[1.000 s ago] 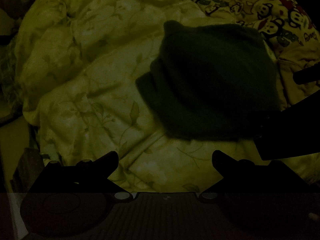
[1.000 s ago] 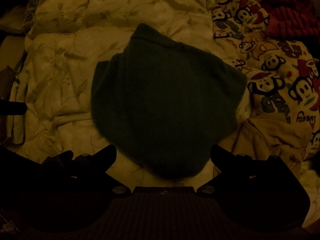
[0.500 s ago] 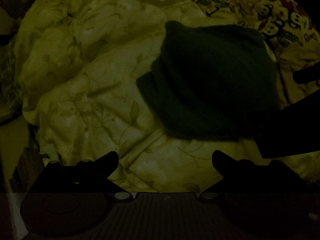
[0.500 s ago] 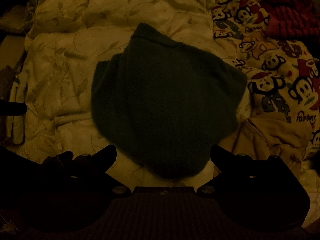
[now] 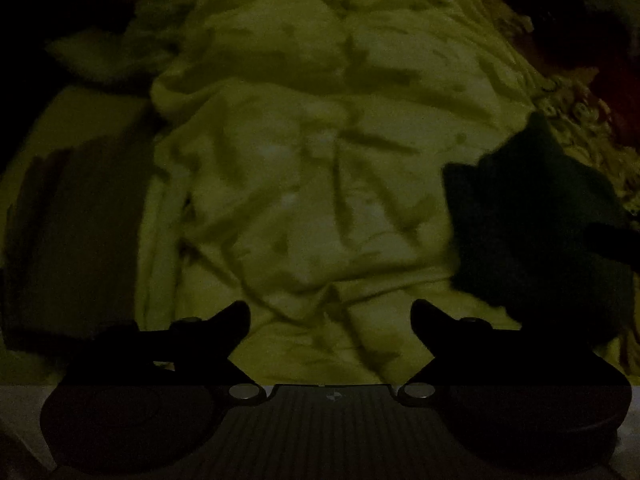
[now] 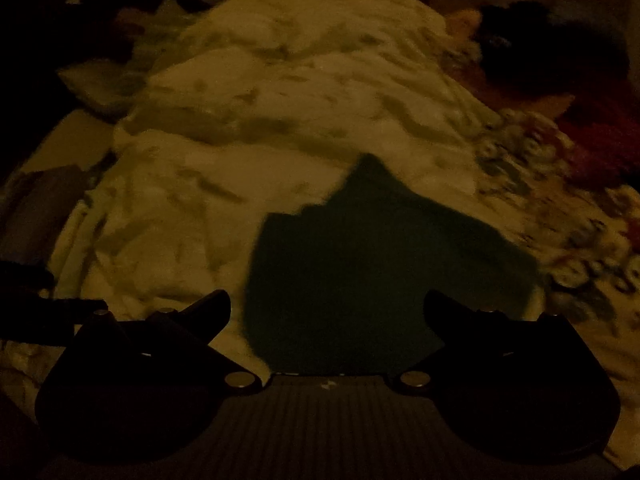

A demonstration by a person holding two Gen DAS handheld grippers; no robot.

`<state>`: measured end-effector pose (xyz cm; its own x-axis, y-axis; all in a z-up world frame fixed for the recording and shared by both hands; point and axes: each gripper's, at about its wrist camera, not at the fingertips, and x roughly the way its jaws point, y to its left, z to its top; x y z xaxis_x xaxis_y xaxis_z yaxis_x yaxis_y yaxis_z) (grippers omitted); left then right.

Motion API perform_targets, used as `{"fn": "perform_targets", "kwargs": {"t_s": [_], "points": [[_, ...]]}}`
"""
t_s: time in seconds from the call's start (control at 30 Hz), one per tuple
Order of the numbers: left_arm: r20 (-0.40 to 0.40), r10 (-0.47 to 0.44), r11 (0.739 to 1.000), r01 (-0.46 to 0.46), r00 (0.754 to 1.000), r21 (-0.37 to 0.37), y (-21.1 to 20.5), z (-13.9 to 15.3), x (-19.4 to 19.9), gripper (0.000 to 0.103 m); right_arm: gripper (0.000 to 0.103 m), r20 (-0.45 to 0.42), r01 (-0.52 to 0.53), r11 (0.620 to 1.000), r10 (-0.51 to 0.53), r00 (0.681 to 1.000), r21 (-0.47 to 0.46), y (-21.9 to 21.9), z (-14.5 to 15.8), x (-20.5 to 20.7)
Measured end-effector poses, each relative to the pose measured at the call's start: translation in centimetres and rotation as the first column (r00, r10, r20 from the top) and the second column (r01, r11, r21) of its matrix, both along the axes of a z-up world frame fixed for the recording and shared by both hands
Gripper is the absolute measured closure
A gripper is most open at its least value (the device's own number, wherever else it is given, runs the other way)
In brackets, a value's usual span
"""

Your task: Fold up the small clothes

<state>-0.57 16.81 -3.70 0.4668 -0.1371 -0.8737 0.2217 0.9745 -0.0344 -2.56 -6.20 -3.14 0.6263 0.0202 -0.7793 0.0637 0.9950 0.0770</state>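
Note:
A dark green folded garment point(image 6: 380, 272) lies on a pale leaf-print quilt point(image 6: 260, 128). In the right wrist view it sits just ahead of my right gripper point(image 6: 327, 312), which is open and empty above its near edge. In the left wrist view the garment point(image 5: 528, 232) lies at the right edge, to the right of my left gripper point(image 5: 330, 318), which is open and empty over bare quilt point(image 5: 304, 168). The scene is dim and blurred.
A monkey-print cloth point(image 6: 560, 216) lies right of the garment, with dark red fabric point(image 6: 600, 140) behind it. A dark flat strip point(image 5: 80, 232) runs along the quilt's left side. The right gripper's dark body point(image 5: 612, 240) shows at the right edge of the left wrist view.
Both grippers have pulled back and up from the garment. The left one swung left, so the garment slid to its right edge. Both stay open.

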Motion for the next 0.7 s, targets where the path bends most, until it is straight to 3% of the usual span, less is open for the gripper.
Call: {"fn": "perform_targets", "kwargs": {"t_s": [0.1, 0.17, 0.23, 0.3, 0.4, 0.43, 0.47, 0.5, 0.53, 0.63, 0.7], "points": [[0.032, -0.026, 0.999, 0.027, 0.999, -0.024, 0.5, -1.1, -0.4, 0.000, 0.005, 0.031, -0.021, 0.999, 0.022, 0.999, -0.038, 2.8, -2.1, 2.5], [0.042, -0.049, 0.998, 0.051, 0.998, -0.030, 0.4, -2.3, -0.3, 0.000, 0.015, 0.022, 0.004, 0.998, -0.002, 1.000, -0.065, 4.0, -4.0, 4.8], [0.040, -0.066, 0.997, 0.068, 0.997, -0.037, 0.4, -3.4, 0.0, 0.000, 0.025, 0.014, 0.057, 0.997, -0.057, 0.998, -0.054, 4.6, -5.6, 6.6], [0.031, -0.080, 0.996, 0.081, 0.996, -0.035, 0.5, -4.6, 0.1, 0.000, 0.027, 0.016, 0.118, 0.992, -0.117, 0.993, -0.046, 5.2, -7.2, 7.9], [0.014, -0.115, 0.992, 0.115, 0.993, -0.043, 0.9, -6.4, 0.2, 0.000, 0.034, -0.022, 0.225, 0.969, -0.228, 0.973, -0.105, 5.8, -9.8, 9.1], [0.011, -0.123, 0.991, 0.124, 0.992, -0.047, 1.0, -6.7, 0.2, 0.000, 0.048, -0.012, 0.252, 0.964, -0.254, 0.967, -0.087, 5.6, -10.3, 9.1], [0.007, -0.130, 0.990, 0.130, 0.991, -0.055, 1.2, -7.0, 0.2, 0.000, 0.067, -0.003, 0.267, 0.960, -0.268, 0.964, -0.080, 5.6, -10.6, 9.0], [0.004, -0.135, 0.989, 0.135, 0.991, -0.065, 1.4, -7.1, 0.2, 0.000, 0.074, 0.004, 0.269, 0.959, -0.270, 0.963, -0.083, 5.5, -10.7, 8.7], [0.004, -0.139, 0.988, 0.139, 0.990, -0.073, 1.6, -7.0, 0.2, 0.000, 0.090, 0.016, 0.270, 0.960, -0.269, 0.963, -0.072, 5.3, -10.6, 8.3], [0.031, -0.149, 0.986, 0.151, 0.988, -0.077, 1.7, -6.2, 0.2, 0.000, 0.094, 0.050, 0.283, 0.959, -0.283, 0.958, 0.006, 4.1, -8.7, 6.2], [0.067, -0.161, 0.984, 0.165, 0.985, -0.064, 1.3, -5.1, 0.3, 0.000, 0.094, 0.060, 0.297, 0.949, -0.305, 0.951, 0.108, 2.8, -6.4, 4.6]]}}
